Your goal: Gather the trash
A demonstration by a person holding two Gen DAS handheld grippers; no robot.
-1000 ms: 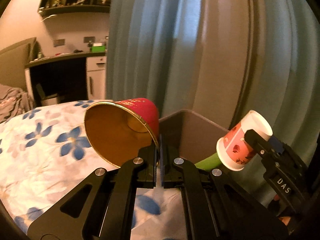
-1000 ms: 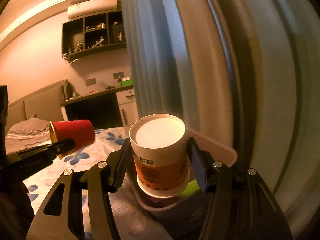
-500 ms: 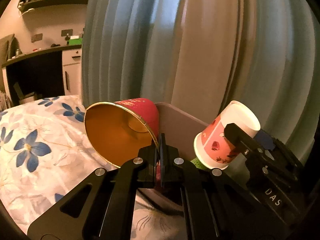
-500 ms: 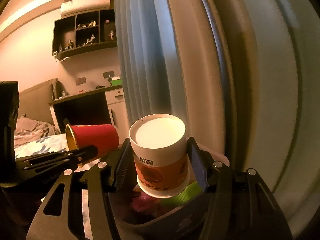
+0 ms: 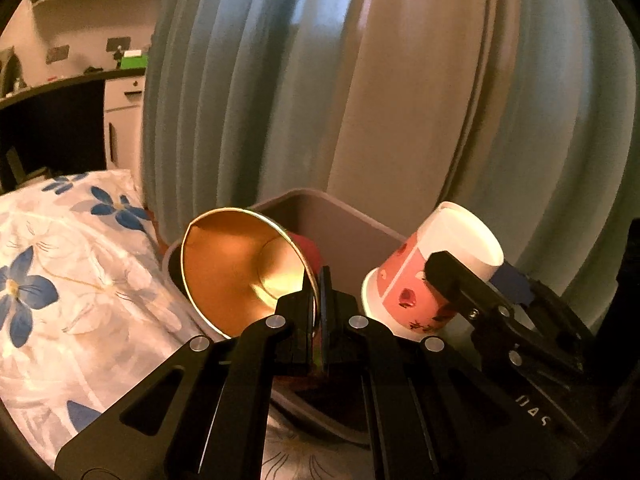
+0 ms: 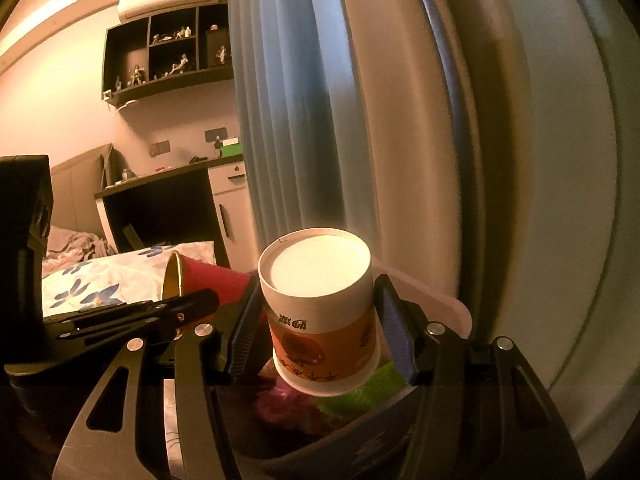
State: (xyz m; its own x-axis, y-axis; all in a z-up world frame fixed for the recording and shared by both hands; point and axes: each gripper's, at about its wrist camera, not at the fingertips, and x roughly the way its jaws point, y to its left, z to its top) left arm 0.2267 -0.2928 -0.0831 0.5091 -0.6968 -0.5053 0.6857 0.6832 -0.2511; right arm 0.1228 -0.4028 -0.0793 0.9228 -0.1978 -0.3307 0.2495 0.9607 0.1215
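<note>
My left gripper (image 5: 319, 312) is shut on the rim of a red paper cup (image 5: 244, 268) with a gold inside, held on its side over the grey trash bin (image 5: 344, 220). My right gripper (image 6: 320, 324) is shut on a white and orange paper cup (image 6: 320, 304), upside down, its pads pressing both sides, above the same bin (image 6: 440, 300). In the left wrist view the white cup (image 5: 432, 276) and right gripper (image 5: 460, 284) hang over the bin's right side. The red cup (image 6: 204, 280) and left gripper (image 6: 192, 308) show left in the right wrist view.
Green and pink trash (image 6: 360, 396) lies inside the bin. A bed with a blue-flowered cover (image 5: 60, 272) is left of the bin. Blue-grey curtains (image 5: 360, 80) hang right behind it. A dark desk and white cabinet (image 6: 224, 200) stand at the far wall.
Both grippers have moved forward and down with their cups, from beside the bed to above the bin. The bin's inside has come into view. Neither grip has changed.
</note>
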